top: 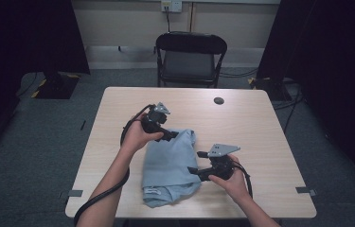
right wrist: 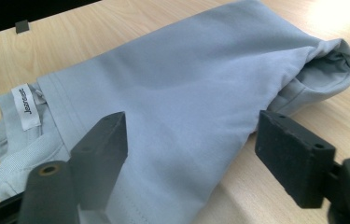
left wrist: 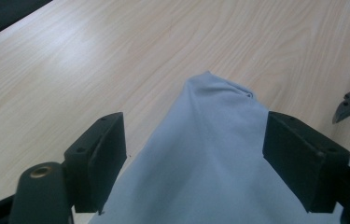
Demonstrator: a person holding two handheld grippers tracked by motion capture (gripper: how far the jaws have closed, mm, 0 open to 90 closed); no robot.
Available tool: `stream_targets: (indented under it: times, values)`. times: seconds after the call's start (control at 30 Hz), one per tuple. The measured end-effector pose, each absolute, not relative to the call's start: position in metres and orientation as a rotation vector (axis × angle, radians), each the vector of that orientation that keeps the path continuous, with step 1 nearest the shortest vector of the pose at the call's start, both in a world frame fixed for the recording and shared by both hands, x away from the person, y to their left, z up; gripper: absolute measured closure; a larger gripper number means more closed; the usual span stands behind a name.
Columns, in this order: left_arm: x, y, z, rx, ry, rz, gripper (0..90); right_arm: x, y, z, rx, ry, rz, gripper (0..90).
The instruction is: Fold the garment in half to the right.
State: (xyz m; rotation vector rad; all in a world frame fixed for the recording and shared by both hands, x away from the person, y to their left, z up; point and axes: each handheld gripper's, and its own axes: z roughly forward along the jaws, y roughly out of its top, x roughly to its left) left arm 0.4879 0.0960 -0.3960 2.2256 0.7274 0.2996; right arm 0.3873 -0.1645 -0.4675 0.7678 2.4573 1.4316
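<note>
A light blue folded garment lies on the wooden table, a little toward the near edge. My left gripper is over its far left corner, jaws wide apart; in the left gripper view the cloth runs between the jaws of the left gripper without being pinched. My right gripper stands open at the garment's right side. In the right gripper view the cloth lies under and between the jaws of the right gripper, and a white label shows at the collar end.
A small dark round disc sits on the table's far side. A black folding chair stands beyond the far edge. Dark screens flank the room at both sides. Bare tabletop surrounds the garment.
</note>
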Motion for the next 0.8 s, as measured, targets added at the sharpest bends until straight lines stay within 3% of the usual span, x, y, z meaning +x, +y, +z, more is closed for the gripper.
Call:
stream_targets:
  times: [0.17,0.8]
  values:
    - [0.484,0.107,-0.396,2.197,0.732,0.285,18.7,0.389,-0.167,-0.467,0.760,2.472,1.433,18.2]
    - [0.471,0.130,-0.403,2.169,0.717,0.289,18.7,0.390,-0.180,-0.468,0.737,2.492,1.381,17.3]
